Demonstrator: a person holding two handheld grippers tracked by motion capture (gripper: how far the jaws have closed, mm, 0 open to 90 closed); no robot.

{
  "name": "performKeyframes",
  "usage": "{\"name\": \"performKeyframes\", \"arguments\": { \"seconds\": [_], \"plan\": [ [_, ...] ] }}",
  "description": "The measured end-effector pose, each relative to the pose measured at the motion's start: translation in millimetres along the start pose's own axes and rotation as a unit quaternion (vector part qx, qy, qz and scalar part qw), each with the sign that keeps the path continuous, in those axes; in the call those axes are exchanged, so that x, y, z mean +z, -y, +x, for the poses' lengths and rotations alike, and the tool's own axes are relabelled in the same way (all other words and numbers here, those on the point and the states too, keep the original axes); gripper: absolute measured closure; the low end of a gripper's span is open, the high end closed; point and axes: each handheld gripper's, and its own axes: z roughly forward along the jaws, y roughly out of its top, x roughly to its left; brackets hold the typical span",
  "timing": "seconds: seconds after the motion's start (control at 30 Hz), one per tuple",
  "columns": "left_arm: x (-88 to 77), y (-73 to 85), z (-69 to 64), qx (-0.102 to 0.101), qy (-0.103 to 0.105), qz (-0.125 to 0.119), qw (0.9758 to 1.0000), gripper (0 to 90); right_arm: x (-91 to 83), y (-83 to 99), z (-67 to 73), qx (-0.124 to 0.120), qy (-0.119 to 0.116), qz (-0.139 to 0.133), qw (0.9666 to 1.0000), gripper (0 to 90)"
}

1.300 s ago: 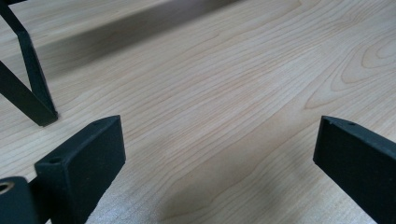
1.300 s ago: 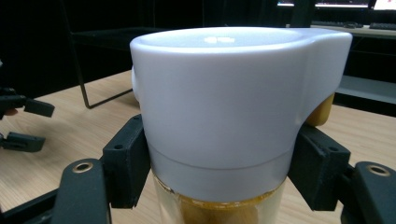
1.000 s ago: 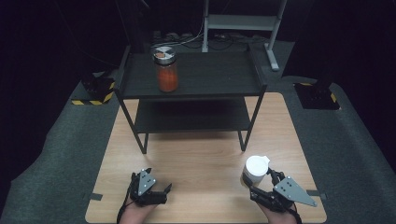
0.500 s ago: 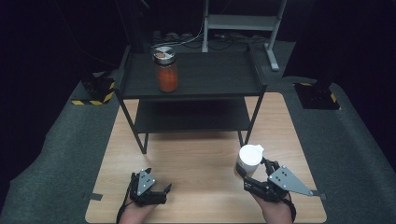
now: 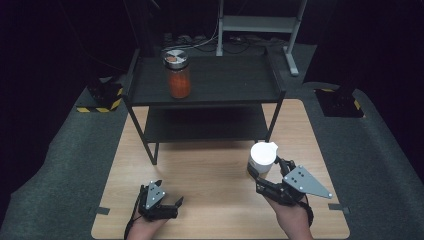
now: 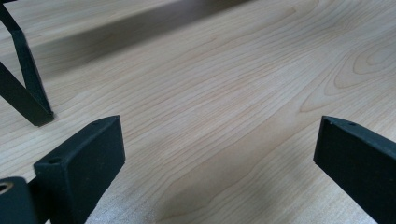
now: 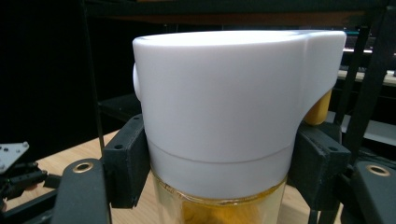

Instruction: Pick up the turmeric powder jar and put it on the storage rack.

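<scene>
A jar with a white lid (image 5: 263,156) and yellow contents is held just above the wooden table (image 5: 210,165), right of centre. My right gripper (image 5: 266,171) is shut on it. In the right gripper view the black jaws press the jar (image 7: 224,107) from both sides just under its lid, with my right gripper (image 7: 219,175) centred on it. My left gripper (image 5: 170,193) rests low near the table's front edge, open. In the left gripper view my left gripper (image 6: 215,149) stands wide apart over bare wood, with nothing between its jaws.
A black two-tier shelf (image 5: 225,82) stands at the far half of the table. On its top tier, at the left, is a jar of orange contents (image 5: 178,75). One shelf leg (image 6: 25,93) stands ahead of the left gripper. Grey matting surrounds the table.
My right gripper has carried the white-lidded jar away from the person and slightly left, toward the shelf. The left gripper has stayed put.
</scene>
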Motion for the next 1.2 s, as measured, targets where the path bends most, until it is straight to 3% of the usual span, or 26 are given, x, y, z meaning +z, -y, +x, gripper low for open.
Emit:
{"name": "performKeyframes", "arguments": {
  "seconds": [0.43, 1.2],
  "plan": [
    [-0.7, 1.2, 1.5, -0.005, 0.003, -0.003, 1.0000, 2.2, 18.3, -23.4, -0.8, -0.010, -0.004, -0.021, 0.9997, 30.1],
    [-1.0, 2.3, 5.0, -0.011, 0.011, -0.005, 0.9999, 2.2, 50.9, -69.7, -9.1, -0.015, 0.018, -0.064, 0.9977, 30.2]
  ]
}}
